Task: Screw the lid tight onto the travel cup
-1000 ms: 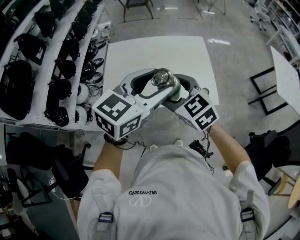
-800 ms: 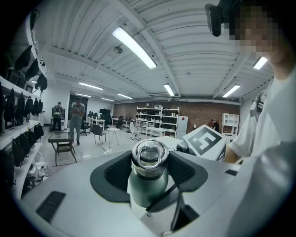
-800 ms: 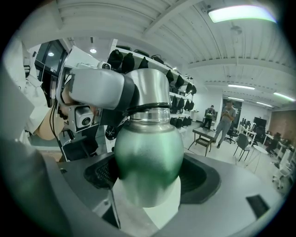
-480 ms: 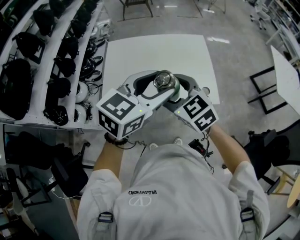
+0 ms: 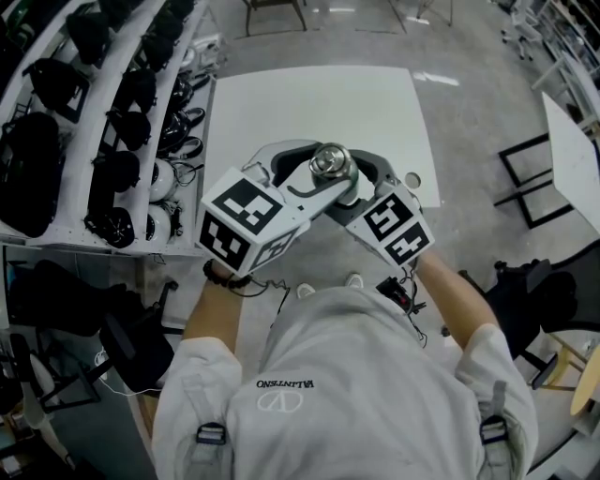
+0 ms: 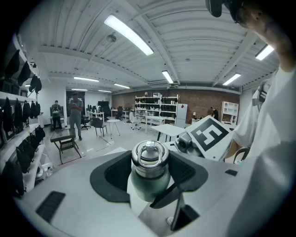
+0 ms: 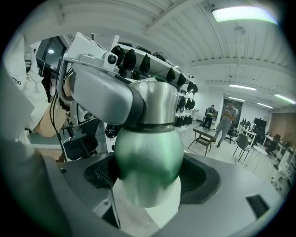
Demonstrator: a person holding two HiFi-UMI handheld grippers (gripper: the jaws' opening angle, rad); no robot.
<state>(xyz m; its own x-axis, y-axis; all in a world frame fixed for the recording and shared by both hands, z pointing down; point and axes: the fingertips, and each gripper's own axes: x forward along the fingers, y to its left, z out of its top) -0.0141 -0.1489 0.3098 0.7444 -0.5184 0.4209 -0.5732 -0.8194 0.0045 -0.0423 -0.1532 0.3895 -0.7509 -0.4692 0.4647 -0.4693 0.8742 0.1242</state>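
Note:
I hold the travel cup in the air over a white table (image 5: 309,98). Its green body (image 7: 148,157) sits between the pads of my right gripper (image 7: 148,185), which is shut on it. The steel lid (image 6: 148,157), with a ring handle on top, sits on the cup's neck. My left gripper (image 6: 149,163) is shut on the lid from the other side, and one of its grey fingers (image 7: 99,95) wraps the lid's side. In the head view the lid (image 5: 328,161) shows between both grippers, left gripper (image 5: 319,169) and right gripper (image 5: 354,189).
Shelves of dark helmets and bags (image 5: 122,122) run along the left. A small round object (image 5: 412,179) lies near the table's right edge. A black-framed table (image 5: 548,173) stands at the right, a chair (image 5: 272,9) beyond the table. People stand far off (image 6: 74,115).
My left gripper has turned around the lid; its marker cube has swung up and slightly right in the head view. The right gripper and cup have stayed put.

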